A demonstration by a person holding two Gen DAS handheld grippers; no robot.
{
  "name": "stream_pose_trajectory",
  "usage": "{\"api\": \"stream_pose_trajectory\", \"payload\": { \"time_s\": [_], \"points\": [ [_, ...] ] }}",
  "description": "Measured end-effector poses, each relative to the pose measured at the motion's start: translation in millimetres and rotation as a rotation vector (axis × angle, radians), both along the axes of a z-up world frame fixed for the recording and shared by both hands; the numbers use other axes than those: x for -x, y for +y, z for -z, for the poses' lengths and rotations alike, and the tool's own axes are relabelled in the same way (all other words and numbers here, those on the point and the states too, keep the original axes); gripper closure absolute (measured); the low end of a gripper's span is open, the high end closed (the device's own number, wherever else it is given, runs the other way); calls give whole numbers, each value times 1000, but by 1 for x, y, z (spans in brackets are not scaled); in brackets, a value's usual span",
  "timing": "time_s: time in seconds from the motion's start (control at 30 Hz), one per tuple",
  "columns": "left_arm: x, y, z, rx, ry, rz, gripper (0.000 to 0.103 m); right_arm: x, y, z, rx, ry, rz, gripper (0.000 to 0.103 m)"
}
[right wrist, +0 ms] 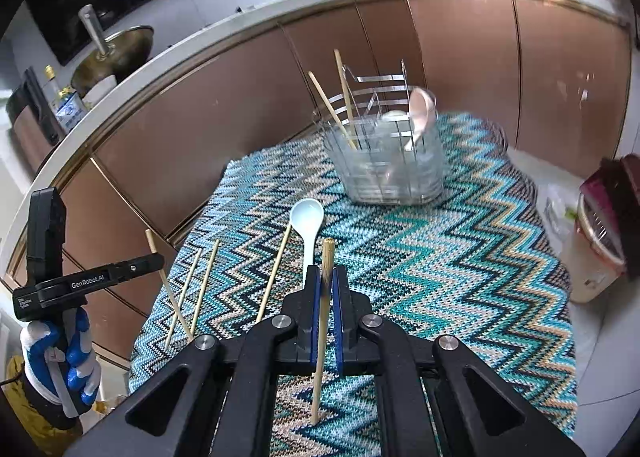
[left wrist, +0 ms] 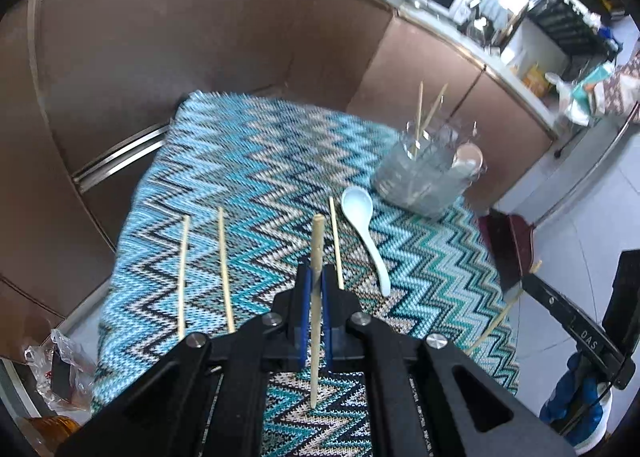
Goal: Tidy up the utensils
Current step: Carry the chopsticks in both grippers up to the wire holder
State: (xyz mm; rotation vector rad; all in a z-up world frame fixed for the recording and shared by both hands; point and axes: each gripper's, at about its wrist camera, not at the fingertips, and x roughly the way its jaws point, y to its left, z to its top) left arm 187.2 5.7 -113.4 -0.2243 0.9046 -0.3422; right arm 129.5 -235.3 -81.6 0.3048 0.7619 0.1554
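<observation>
My left gripper [left wrist: 316,277] is shut on a wooden chopstick [left wrist: 317,249] and holds it above the zigzag cloth [left wrist: 248,161]. My right gripper [right wrist: 326,281] is shut on another chopstick [right wrist: 325,317]. Three loose chopsticks [left wrist: 222,257] lie on the cloth, with a white spoon [left wrist: 362,225] beside them; the spoon also shows in the right wrist view [right wrist: 307,223]. A wire utensil holder [right wrist: 386,153] stands at the cloth's far end with two chopsticks [right wrist: 344,97] and a spoon [right wrist: 420,113] in it. It shows in the left wrist view too [left wrist: 428,173].
Brown cabinet fronts [right wrist: 460,57] run behind the table under a counter with a wok [right wrist: 116,53] and bottles. A bin [right wrist: 600,233] stands on the floor at the right. The left gripper and its gloved hand [right wrist: 60,353] show at the left edge.
</observation>
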Motion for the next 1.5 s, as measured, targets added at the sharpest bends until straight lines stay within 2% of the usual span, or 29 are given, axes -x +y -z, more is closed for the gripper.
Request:
{"api": "stream_pose_trajectory", "payload": {
  "time_s": [0.23, 0.37, 0.63, 0.87, 1.2, 1.5],
  "points": [
    [23, 28, -24, 54, -85, -82, 98, 22, 18, -24, 63, -67, -10, 98],
    [29, 35, -30, 69, -100, -93, 98, 32, 22, -35, 76, -98, -10, 98],
    [34, 31, -42, 103, -117, -69, 98, 35, 23, -54, 108, -157, -10, 98],
    [28, 19, -64, 150, -134, -37, 98, 33, 8, -72, 94, -225, 15, 97],
    [0, -14, -120, 207, -215, 14, 98, 2, -14, -117, 86, -352, 29, 97],
    [-63, -67, -162, 246, -304, 31, 98, -56, -31, -147, 80, -478, 11, 97]
  ]
}}
